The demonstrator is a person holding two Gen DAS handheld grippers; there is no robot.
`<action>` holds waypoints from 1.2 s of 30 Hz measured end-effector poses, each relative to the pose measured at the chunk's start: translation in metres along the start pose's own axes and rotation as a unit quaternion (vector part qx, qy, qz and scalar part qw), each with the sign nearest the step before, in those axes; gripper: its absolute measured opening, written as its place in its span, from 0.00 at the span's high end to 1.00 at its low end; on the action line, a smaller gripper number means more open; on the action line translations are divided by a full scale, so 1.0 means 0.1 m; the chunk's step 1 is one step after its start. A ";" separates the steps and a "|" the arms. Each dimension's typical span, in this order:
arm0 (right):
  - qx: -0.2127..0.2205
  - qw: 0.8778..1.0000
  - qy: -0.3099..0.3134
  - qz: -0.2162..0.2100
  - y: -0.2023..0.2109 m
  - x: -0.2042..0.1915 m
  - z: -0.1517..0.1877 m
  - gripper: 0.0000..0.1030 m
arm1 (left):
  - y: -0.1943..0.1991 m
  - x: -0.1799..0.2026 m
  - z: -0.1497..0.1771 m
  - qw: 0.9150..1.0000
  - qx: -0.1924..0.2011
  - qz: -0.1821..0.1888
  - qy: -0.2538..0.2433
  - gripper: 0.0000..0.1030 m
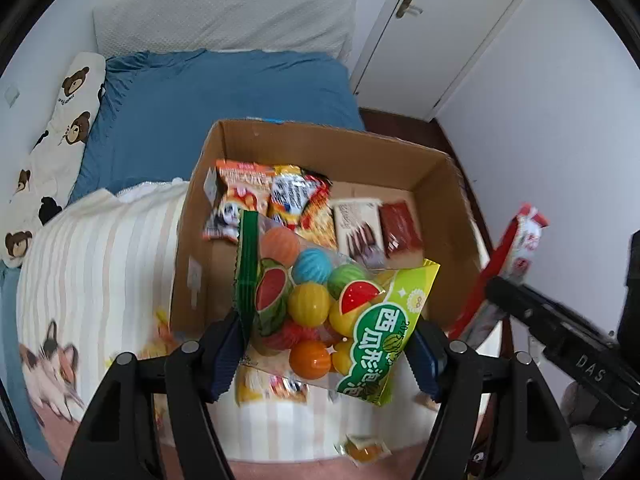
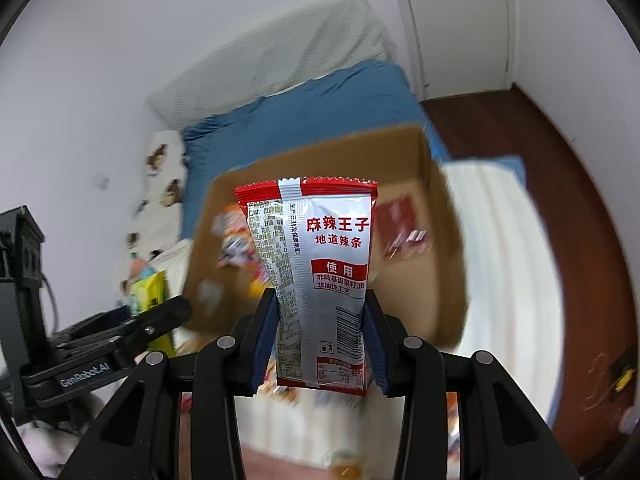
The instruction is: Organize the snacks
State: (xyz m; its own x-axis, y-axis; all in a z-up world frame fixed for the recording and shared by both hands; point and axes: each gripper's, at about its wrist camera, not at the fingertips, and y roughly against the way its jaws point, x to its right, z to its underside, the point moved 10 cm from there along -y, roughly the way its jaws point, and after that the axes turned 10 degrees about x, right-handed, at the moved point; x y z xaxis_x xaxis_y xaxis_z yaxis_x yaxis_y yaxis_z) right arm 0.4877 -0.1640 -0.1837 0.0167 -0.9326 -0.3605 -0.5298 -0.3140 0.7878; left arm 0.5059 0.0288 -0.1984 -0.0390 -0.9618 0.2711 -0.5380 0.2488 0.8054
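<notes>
White walls and a white door [image 1: 448, 32] close off a small bedroom, where a bed [image 1: 224, 92] with a blue sheet runs back to a pale padded headboard [image 1: 224, 20]. A long pillow printed with bears [image 1: 52, 140] lies along the bed's left edge, and a striped cream blanket with a cat picture [image 1: 100, 264] covers the near end.

On that blanket sits an open cardboard box [image 1: 436, 184]. Inside it, several snack packets [image 1: 276, 200] are lined up against the far wall: orange and red ones to the left, a brown-and-white one and a dark red one to the right.

The left gripper [image 1: 328, 344] has its fingers clamped on a green bag of coloured gumballs [image 1: 320, 304], one finger on each side edge. The bag hangs over the near wall of the box, partly above its inside. A small yellow wrapped sweet [image 1: 362, 450] lies on the blanket below, and another packet [image 1: 276, 388] shows just under the bag.

The right gripper [image 2: 320, 340] has its fingers closed on the lower half of a red-and-silver snack packet [image 2: 320, 264], held upright with its printed back and barcode toward the camera. It is held in the air in front of the box [image 2: 436, 184]; from the left wrist view it sits off the box's right side. The right wrist view is blurred around the packet.
</notes>
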 end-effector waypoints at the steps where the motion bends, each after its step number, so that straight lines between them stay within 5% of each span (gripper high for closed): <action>1: -0.005 1.000 0.003 0.008 -0.08 0.03 -0.06 0.58 | -0.09 -0.05 -0.08 1.000 -0.008 -0.007 0.003 0.33; 5: -0.038 0.998 0.018 0.047 -0.49 0.18 -0.20 0.58 | -0.50 -0.23 -0.22 0.998 -0.051 -0.033 0.005 0.33; 11: -0.102 0.991 0.034 0.076 -1.05 0.41 -0.03 0.58 | -0.94 -0.49 0.01 0.991 -0.118 -0.058 0.016 0.32; 15: -0.195 0.976 0.056 0.078 -1.38 0.51 0.34 0.57 | -1.10 -0.63 0.28 0.985 -0.159 -0.068 0.030 0.29; 17: -0.223 0.969 0.059 0.087 -1.47 0.54 0.47 0.45 | -1.14 -0.65 0.32 0.984 -0.161 -0.069 0.025 0.27; 23: -0.218 0.973 0.044 0.065 -1.51 0.41 0.46 0.14 | -1.15 -0.57 0.35 0.986 -0.160 -0.049 0.027 0.11; 26: -0.215 0.973 0.045 0.066 -1.50 0.35 0.44 0.09 | -1.08 -0.56 0.26 0.988 -0.144 -0.045 0.031 0.04; 36: -0.175 0.981 0.036 0.073 -1.19 0.25 0.26 0.06 | -0.72 -0.45 0.05 0.995 -0.089 -0.052 0.014 0.04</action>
State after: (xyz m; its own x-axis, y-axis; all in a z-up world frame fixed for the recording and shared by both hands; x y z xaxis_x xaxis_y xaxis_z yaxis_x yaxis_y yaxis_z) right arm 0.5297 -0.1455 -0.2996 0.0280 -0.9783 -0.2053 -0.2070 -0.2066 0.9563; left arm 0.5428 0.0539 -0.2715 0.0334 -0.9805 0.1938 -0.3809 0.1668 0.9095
